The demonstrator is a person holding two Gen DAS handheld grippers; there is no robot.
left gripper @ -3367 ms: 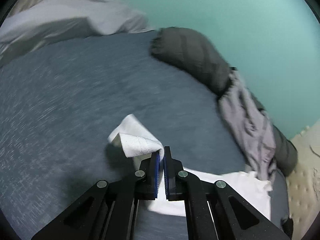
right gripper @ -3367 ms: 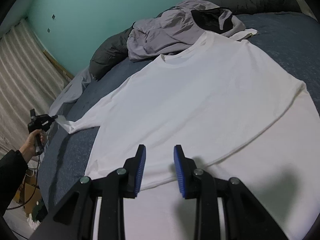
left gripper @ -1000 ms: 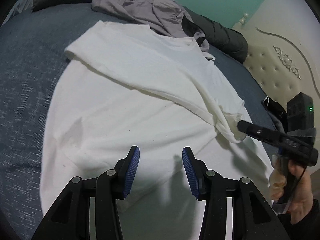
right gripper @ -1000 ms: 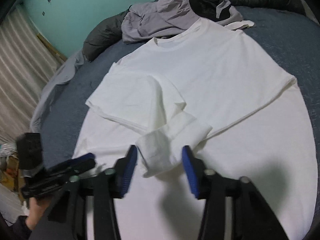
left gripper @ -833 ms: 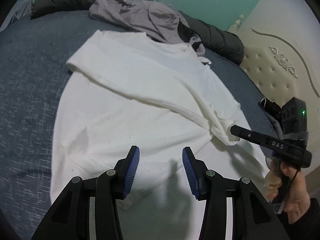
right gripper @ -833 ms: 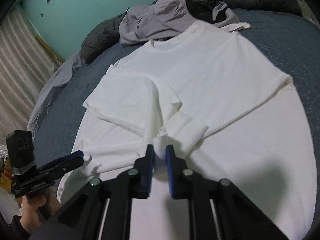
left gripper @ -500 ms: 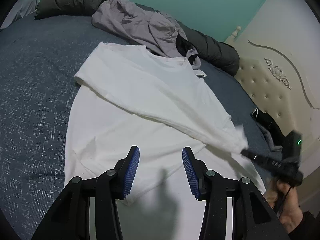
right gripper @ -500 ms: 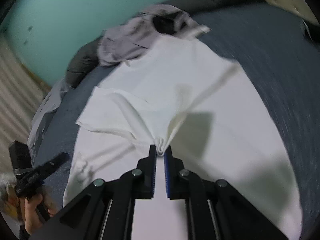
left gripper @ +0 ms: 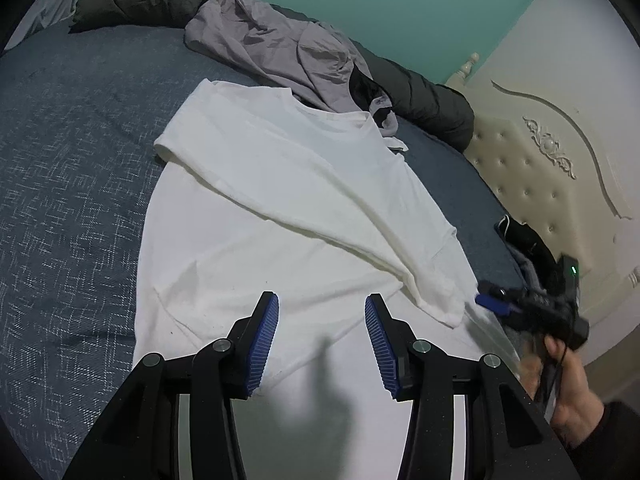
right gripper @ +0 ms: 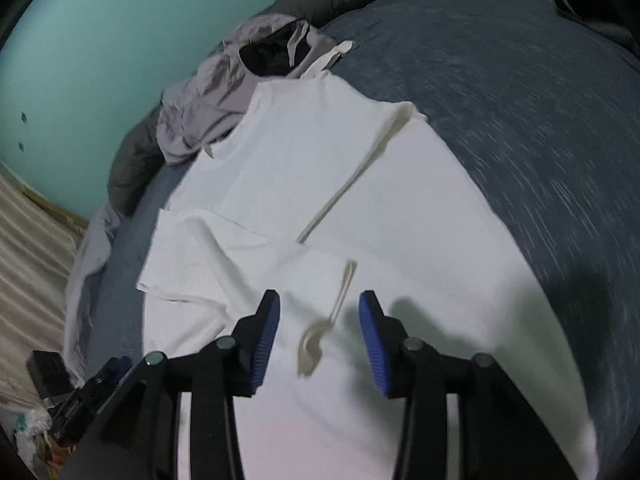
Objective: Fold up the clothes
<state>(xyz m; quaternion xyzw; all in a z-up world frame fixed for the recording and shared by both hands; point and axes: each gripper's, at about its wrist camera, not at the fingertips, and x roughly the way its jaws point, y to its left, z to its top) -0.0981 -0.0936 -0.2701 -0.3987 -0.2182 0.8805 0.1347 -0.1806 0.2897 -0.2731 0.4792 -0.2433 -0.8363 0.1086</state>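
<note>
A white long-sleeved shirt (left gripper: pixel 260 240) lies flat on the blue bed (left gripper: pixel 72 184). One sleeve is folded slantwise across its body, and the cuff (left gripper: pixel 440 308) ends near the shirt's right edge. My left gripper (left gripper: pixel 320 340) hovers open above the shirt's lower part with nothing between its fingers. In the right wrist view my right gripper (right gripper: pixel 320 336) has its jaws opening. The loose cuff (right gripper: pixel 312 344) sits between them, and neither pad touches it. The left wrist view shows the right gripper (left gripper: pixel 486 302), blurred, just beyond the cuff, held by a hand (left gripper: pixel 560 384).
A crumpled grey garment (left gripper: pixel 280 40) and a dark rolled duvet (left gripper: pixel 424 96) lie along the teal wall behind the shirt's collar. A cream tufted headboard (left gripper: pixel 540 184) stands on the right with a black item (left gripper: pixel 528 240) at its foot. Striped curtains (right gripper: pixel 28 240) hang far left.
My right gripper shut on the sleeve cuff, drew the sleeve across the shirt toward its right edge, then opened and let the cuff go. The left gripper stayed open and backed off slightly.
</note>
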